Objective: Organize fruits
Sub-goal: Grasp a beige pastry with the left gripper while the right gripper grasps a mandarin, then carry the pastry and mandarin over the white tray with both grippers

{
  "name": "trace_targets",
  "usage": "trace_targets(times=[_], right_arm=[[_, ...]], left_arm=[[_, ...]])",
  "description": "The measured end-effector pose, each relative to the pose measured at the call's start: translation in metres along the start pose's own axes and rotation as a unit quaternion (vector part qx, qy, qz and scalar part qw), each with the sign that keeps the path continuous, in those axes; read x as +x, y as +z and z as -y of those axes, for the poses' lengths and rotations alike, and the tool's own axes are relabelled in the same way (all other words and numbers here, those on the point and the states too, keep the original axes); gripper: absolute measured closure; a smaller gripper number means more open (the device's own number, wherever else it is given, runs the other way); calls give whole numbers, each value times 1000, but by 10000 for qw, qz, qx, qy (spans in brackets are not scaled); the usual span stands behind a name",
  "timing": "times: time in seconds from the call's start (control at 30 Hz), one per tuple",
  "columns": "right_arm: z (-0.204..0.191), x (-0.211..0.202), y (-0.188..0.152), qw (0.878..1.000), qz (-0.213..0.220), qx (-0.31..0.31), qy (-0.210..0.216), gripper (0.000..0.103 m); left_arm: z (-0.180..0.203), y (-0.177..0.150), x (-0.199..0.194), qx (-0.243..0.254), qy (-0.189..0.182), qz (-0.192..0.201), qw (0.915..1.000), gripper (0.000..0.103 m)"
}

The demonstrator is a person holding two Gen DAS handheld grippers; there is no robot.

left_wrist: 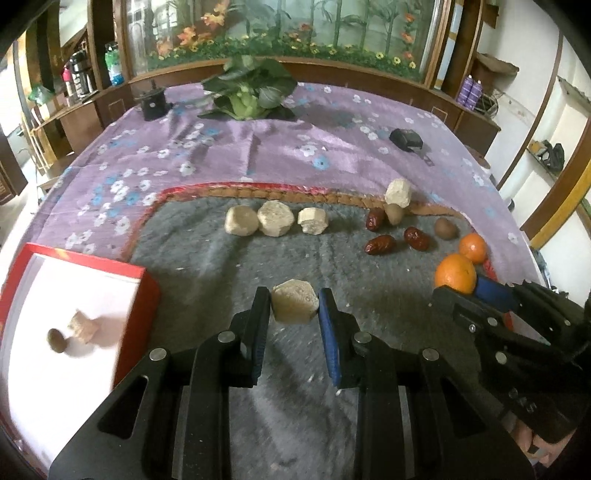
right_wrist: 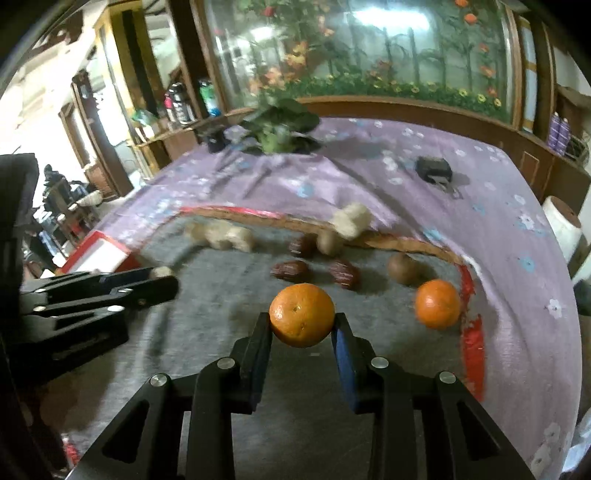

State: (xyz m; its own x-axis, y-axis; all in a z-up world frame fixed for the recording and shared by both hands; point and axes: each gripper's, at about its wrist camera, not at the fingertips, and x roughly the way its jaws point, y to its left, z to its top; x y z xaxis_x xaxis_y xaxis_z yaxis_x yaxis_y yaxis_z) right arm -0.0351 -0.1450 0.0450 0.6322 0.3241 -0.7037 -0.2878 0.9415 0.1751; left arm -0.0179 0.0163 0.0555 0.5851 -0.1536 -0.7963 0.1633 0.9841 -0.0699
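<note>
- Left gripper (left_wrist: 295,310) pinches a beige chunk (left_wrist: 294,302); right gripper (right_wrist: 302,326) clamps an orange (right_wrist: 302,314).
- Grey mat (left_wrist: 207,258) over a purple floral cloth (left_wrist: 258,147); painted flower panel (left_wrist: 280,29) behind.
- Only the left view shows inside the red box (left_wrist: 136,291): 2 pieces.

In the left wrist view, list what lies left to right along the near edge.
red tray → left gripper clamping a pale hexagonal block → orange → right gripper

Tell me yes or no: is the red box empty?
No. The red box already holds a pale block and a small brown fruit.
</note>
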Motion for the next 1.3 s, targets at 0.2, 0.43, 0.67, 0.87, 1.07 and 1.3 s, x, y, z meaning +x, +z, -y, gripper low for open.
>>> trace_targets(times=[0.2, 0.43, 0.67, 0.87, 1.07, 1.3], right_arm=[[-41, -8, 5, 9990, 70, -307, 312, 71], [-92, -7, 10, 9957, 101, -659, 639, 71], [-137, 4, 16, 9907, 38, -993, 934, 71], [-159, 8, 18, 9875, 5, -1153, 1074, 71], [-183, 17, 21, 9833, -73, -1347, 1220, 71], [-215, 38, 22, 9757, -283, -1634, 1435, 71]], left_arm=[[-24, -6, -27, -131, 189, 178, 9996, 78], [-63, -12, -52, -390, 423, 356, 9977, 77], [-99, -22, -65, -676, 647, 367, 9949, 77], [-126, -31, -73, -865, 723, 347, 9930, 77], [-157, -41, -76, -1120, 598, 207, 9917, 77], [-182, -53, -71, -1252, 754, 21, 9893, 77]])
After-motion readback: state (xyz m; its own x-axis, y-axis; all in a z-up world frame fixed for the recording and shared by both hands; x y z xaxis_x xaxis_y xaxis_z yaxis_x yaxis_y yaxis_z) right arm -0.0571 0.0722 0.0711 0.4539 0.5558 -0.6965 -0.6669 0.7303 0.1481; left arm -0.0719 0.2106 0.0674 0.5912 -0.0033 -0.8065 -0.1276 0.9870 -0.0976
